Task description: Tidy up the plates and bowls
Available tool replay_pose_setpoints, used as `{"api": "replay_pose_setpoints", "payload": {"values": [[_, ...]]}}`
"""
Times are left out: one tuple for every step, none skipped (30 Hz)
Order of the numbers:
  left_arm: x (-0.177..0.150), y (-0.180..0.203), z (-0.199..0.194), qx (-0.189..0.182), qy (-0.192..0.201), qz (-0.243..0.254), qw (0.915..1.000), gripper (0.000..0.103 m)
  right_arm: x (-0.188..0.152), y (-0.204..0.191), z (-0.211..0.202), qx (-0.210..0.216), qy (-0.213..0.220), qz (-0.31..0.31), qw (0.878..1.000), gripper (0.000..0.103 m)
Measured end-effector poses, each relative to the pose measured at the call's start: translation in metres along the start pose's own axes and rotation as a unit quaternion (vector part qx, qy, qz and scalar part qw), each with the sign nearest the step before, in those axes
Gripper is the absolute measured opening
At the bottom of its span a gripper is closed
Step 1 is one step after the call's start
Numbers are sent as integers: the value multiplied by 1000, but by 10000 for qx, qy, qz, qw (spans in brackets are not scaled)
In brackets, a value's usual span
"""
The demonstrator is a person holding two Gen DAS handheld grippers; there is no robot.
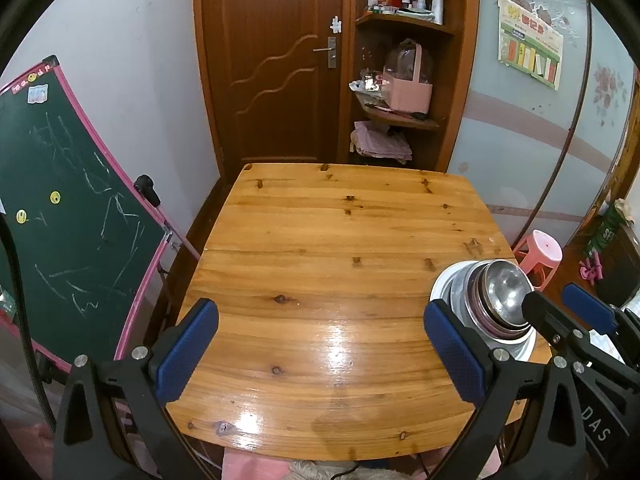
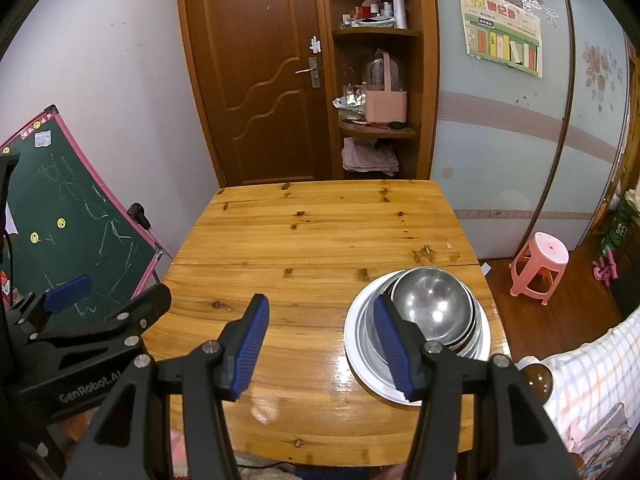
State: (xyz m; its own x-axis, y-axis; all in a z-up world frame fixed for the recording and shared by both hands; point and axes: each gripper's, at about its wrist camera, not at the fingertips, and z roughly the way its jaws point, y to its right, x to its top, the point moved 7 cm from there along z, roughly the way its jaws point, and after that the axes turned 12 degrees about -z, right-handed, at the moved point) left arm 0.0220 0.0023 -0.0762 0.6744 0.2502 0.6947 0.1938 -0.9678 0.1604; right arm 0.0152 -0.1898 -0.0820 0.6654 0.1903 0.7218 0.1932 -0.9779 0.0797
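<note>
Varnished pine-plank table (image 1: 332, 264), square with rounded corners, stands in front of a brown wooden door (image 1: 272, 60). Glare from the ceiling light on its near half.

All the dishes sit in one nested stack near the table's right edge, toward the near side. Bottom layer: white round plate (image 2: 354, 344). Inside it, a shallow grey metal dish (image 2: 370, 338), then several stainless-steel bowls (image 2: 432, 304) set one within another, top bowl upright and showing bright reflections. Exact bowl count cannot be read; the rims overlap.

Left gripper (image 1: 320, 344): blue-padded fingers spread wide, holding nothing, poised over the near middle of the table. Its right finger (image 1: 456, 356) appears just beside the stack in the left wrist view; contact cannot be confirmed.

Right gripper (image 2: 324, 348): fingers also parted, nothing between them. Its right finger (image 2: 396, 352) overlaps the left rim of the stack in its own view; whether it touches the plate cannot be told.

Surroundings: green chalkboard with a pink frame (image 1: 68, 216) leaning left of the table; pink plastic stool (image 2: 540, 266) on the floor to the right; corner shelf with a pink basket (image 1: 408, 88) beside the door.
</note>
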Motion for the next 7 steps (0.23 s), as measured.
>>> {"api": "replay_pose_setpoints", "payload": {"values": [[0, 0, 1, 1, -11, -5, 10000, 102, 0, 0, 0, 3, 0, 1, 10000, 55], [0, 0, 2, -2, -23, -11, 10000, 102, 0, -1, 1, 8, -4, 0, 10000, 55], [0, -1, 2, -4, -30, -15, 10000, 102, 0, 0, 3, 13, -12, 3, 10000, 55], [-1, -1, 3, 1, -45, -18, 10000, 102, 0, 0, 4, 16, -17, 8, 10000, 55], [-2, -1, 4, 9, -60, -19, 10000, 102, -1, 0, 5, 17, -25, 12, 10000, 55], [-2, -2, 5, 14, -81, -20, 10000, 102, -2, 1, 6, 16, -39, 21, 10000, 55], [-3, -2, 7, 21, -106, -21, 9999, 102, -2, 1, 8, 19, -56, 28, 10000, 55]]}}
